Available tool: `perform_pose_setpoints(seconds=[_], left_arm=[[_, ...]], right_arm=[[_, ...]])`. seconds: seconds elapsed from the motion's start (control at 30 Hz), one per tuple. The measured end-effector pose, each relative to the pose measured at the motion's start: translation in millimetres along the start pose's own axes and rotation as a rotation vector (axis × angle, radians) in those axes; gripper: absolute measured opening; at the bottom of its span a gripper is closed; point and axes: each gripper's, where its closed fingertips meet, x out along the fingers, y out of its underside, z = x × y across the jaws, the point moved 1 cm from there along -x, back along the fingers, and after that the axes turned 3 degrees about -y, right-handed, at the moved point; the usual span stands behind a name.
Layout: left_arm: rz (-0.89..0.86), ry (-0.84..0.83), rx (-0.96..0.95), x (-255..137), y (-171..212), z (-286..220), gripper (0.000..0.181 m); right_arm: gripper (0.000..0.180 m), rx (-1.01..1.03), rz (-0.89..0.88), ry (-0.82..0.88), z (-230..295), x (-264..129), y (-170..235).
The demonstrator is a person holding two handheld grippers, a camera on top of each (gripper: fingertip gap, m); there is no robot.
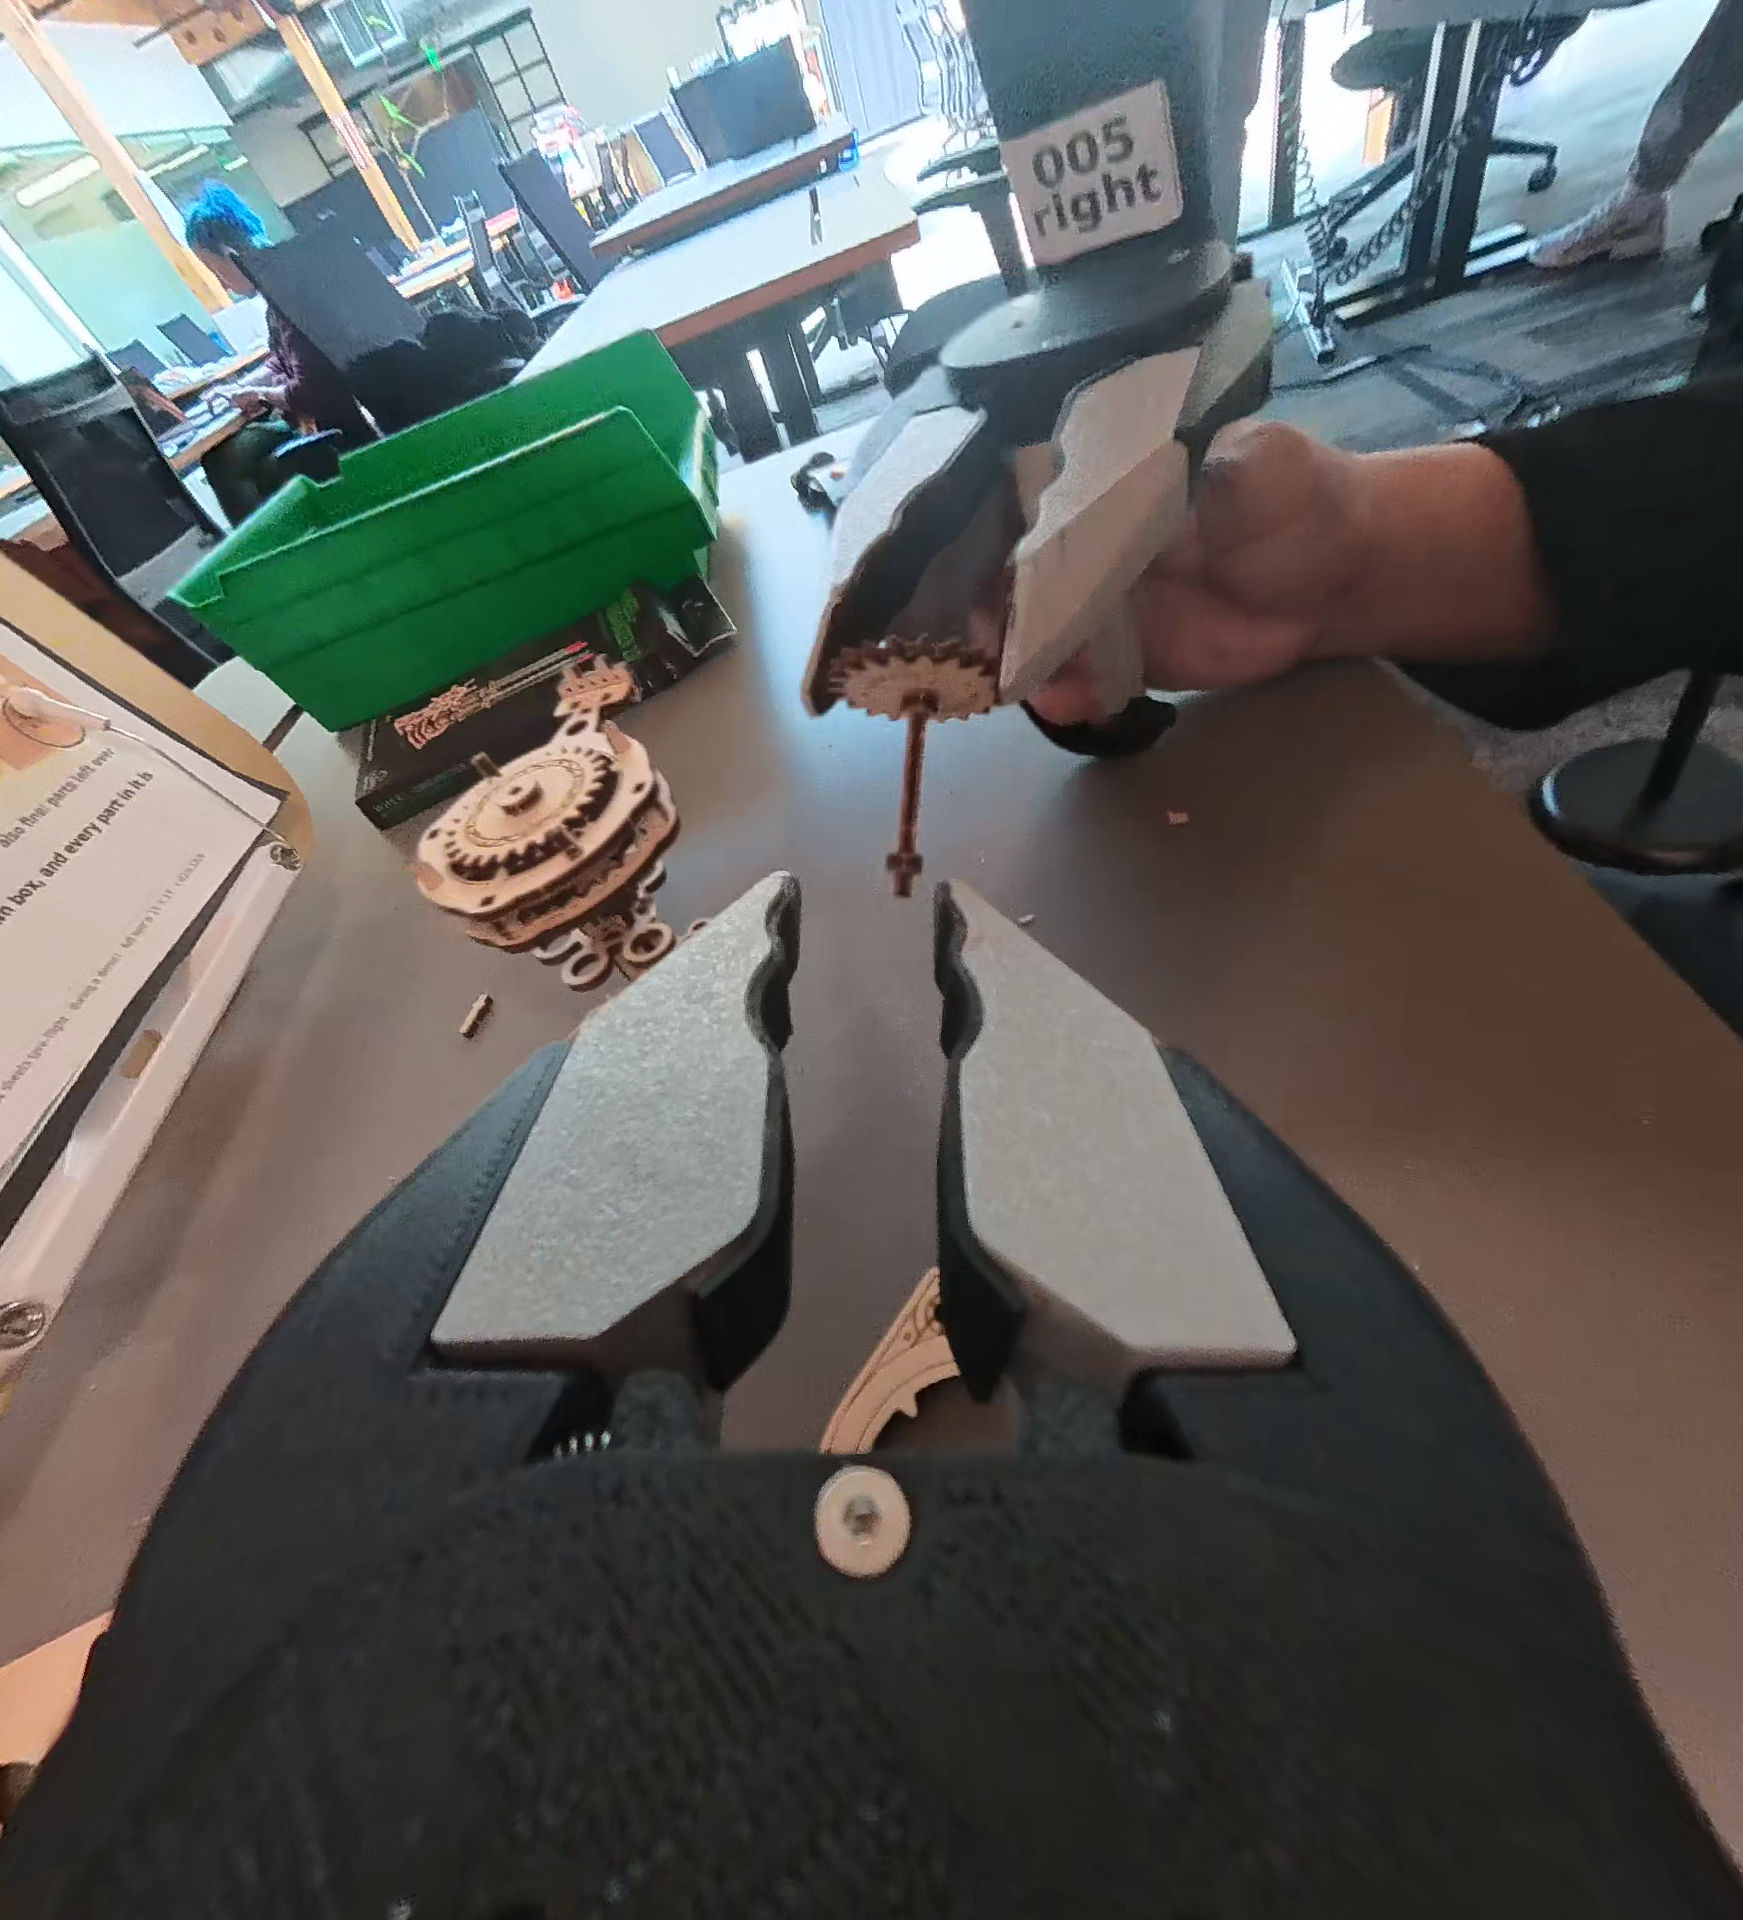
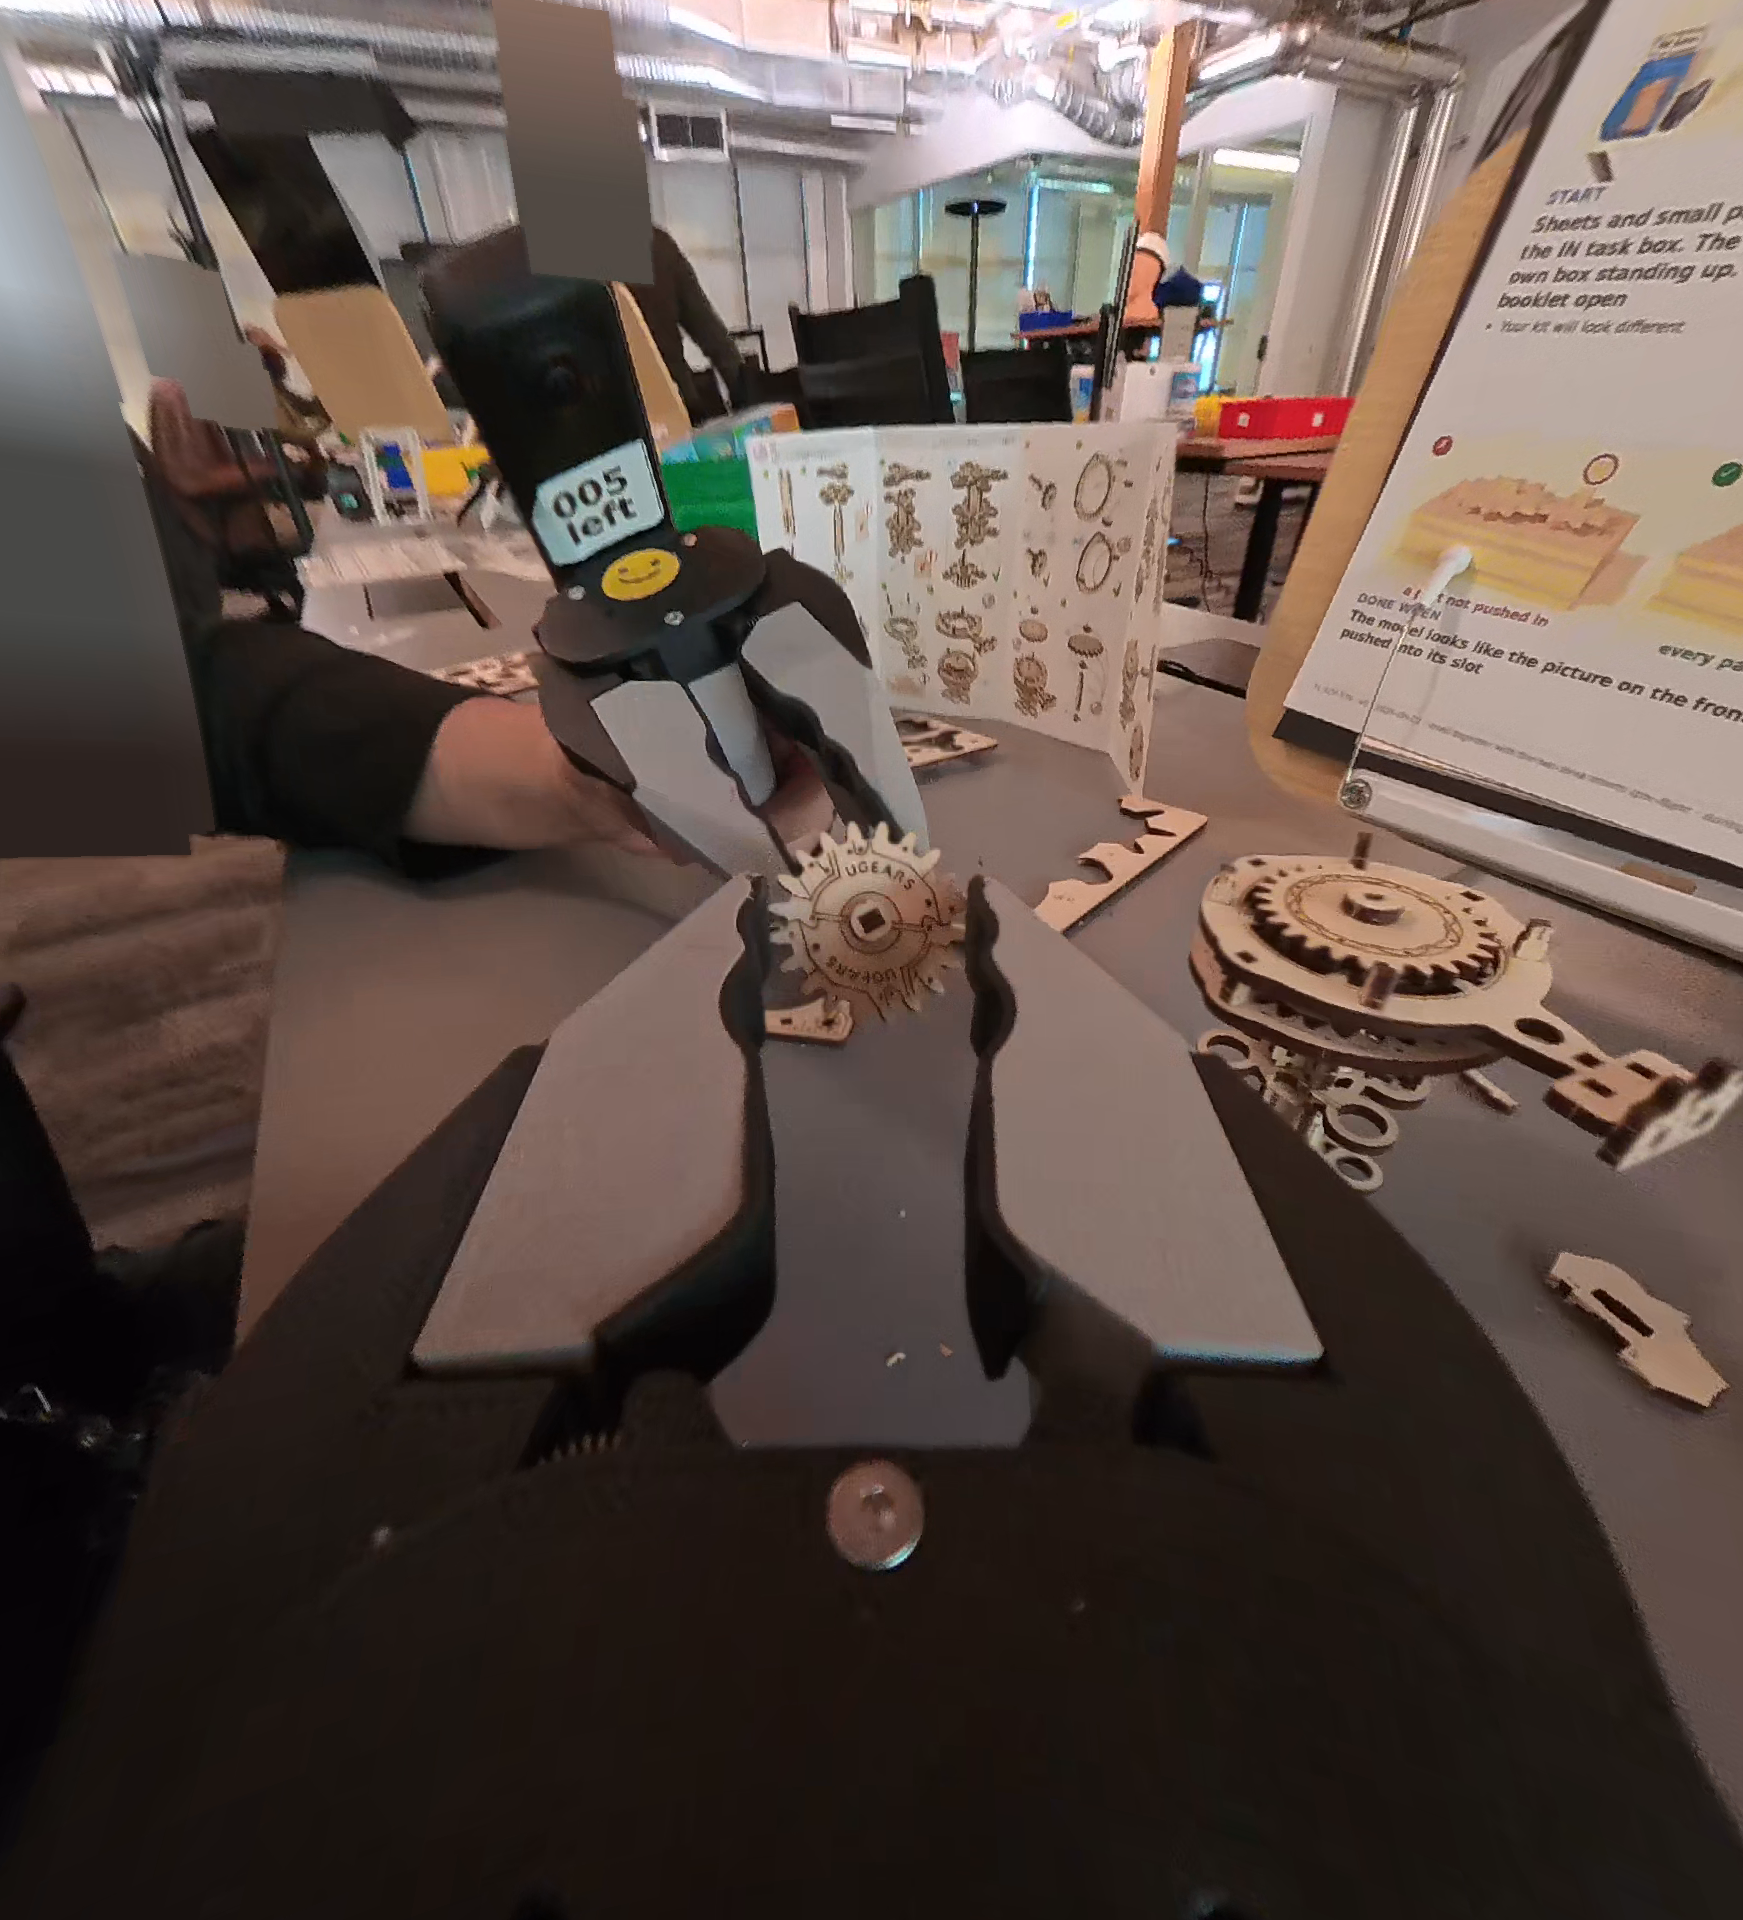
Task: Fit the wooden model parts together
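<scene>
1. My left claw (image 1: 867, 904) points forward just above the table (image 1: 1262, 1039), fingers parted by a narrow gap and gripping nothing; my hand wraps its handle.
2. My right claw (image 2: 862, 914) comes from the opposite side, tips pinching the rim of a toothed wooden gear (image 2: 867, 935).
3. In the left wrist view a thin wooden pin (image 1: 911, 800) hangs from the gear's (image 1: 914, 681) centre, its end just beside my left claw's right fingertip.
4. Left of the claws in that view: a slanted instruction board (image 1: 67, 883), a green plastic bin (image 1: 451, 551) and the round, layered wooden model (image 1: 545, 831).
5. Right wrist view: a folded booklet (image 2: 960, 561) stands behind; wood offcuts (image 2: 1636, 1330) lie scattered.
</scene>
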Motion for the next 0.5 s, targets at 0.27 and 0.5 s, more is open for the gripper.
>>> perform_pose_setpoints(seconds=[0.27, 0.5], left_arm=[[-0.022, 0.070, -0.120, -3, 0, -1, 0.020], [-0.048, 0.139, -0.119, -1, -7, -16, 0.000]], right_arm=[[0.034, -0.006, -0.037, -0.015, 2, -3, -5], [0.034, -0.020, -0.075, -0.065, 9, -2, -10]])
